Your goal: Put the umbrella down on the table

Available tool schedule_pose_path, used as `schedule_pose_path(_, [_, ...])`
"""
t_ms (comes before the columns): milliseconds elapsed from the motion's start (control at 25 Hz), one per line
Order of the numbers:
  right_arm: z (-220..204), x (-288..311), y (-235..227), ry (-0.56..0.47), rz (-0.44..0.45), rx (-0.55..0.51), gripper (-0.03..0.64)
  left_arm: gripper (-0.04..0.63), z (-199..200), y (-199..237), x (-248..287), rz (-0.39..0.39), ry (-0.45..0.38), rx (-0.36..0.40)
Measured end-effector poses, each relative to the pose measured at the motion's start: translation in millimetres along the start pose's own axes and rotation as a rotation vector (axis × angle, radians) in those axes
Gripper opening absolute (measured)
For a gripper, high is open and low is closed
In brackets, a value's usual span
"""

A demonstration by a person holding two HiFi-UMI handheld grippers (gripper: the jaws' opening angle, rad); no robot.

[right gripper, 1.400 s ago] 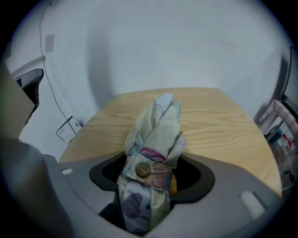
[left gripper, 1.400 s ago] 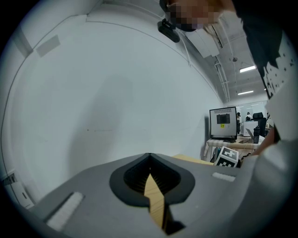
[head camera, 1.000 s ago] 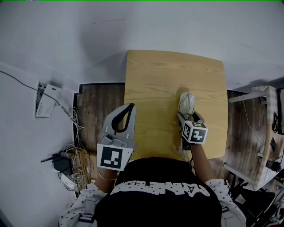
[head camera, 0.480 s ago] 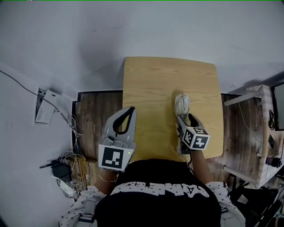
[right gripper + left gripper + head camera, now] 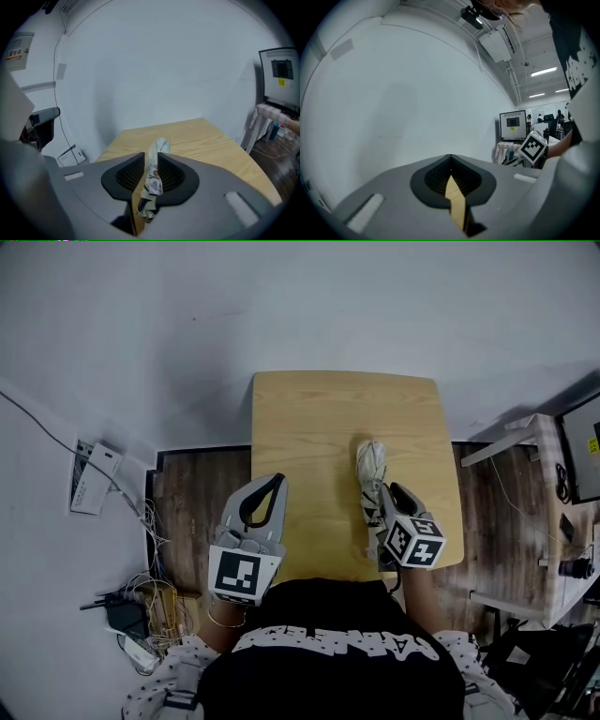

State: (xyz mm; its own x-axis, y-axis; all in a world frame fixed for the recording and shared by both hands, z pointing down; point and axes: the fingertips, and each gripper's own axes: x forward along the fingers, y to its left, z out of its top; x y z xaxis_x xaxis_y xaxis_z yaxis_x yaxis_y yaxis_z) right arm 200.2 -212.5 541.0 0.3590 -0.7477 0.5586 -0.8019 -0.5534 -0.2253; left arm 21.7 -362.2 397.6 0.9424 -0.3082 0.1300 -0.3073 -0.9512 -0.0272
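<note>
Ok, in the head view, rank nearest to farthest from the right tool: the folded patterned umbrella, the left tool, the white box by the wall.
1. Folded patterned umbrella: between the right tool's closing jaws.
2. Left tool: to its left.
3. White box: far left, beside the cables.

Bare table (image 5: 305, 442) either side of umbrella (image 5: 371, 461); wall (image 5: 300, 306) close behind; rack (image 5: 499, 443) at right.

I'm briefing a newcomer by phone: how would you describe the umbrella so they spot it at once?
Find the light wooden table against the white wall. Over its near right part, the right gripper is closing its jaws on the umbrella between them: a small, folded, pale patterned bundle, the only fabric thing there.
</note>
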Motion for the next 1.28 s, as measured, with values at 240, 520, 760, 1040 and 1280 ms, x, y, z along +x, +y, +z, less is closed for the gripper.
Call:
schedule_pose_path(240, [13.7,-20.4,-0.7,-0.084,-0.028,0.01,0.015,0.0,3.1,-8.5,0.5,-0.035,0.001,0.011])
schedule_pose_path(520, [27.0,-39.0,2.6,-0.144,-0.045,0.011,0.014,0.0,3.6,-15.8,1.1,-0.071,0.001,0.006])
schedule_pose_path(760, [44.0,-50.2,2.7,-0.21,-0.04,0.067,0.014,0.0,6.2,-17.8,4.4,-0.073,-0.019,0.008])
schedule_pose_path(1040, [64.1,-56.9,13.5,-0.257,0.021,0.089,0.014,0.0,3.1,-19.4,1.5,-0.066,0.013,-0.006])
schedule_pose_path(1280, [77.1,-69.3,26.7,-0.293,0.083,0.066,0.012,0.0,6.3,-18.1,-3.7,-0.046,-0.008,0.006])
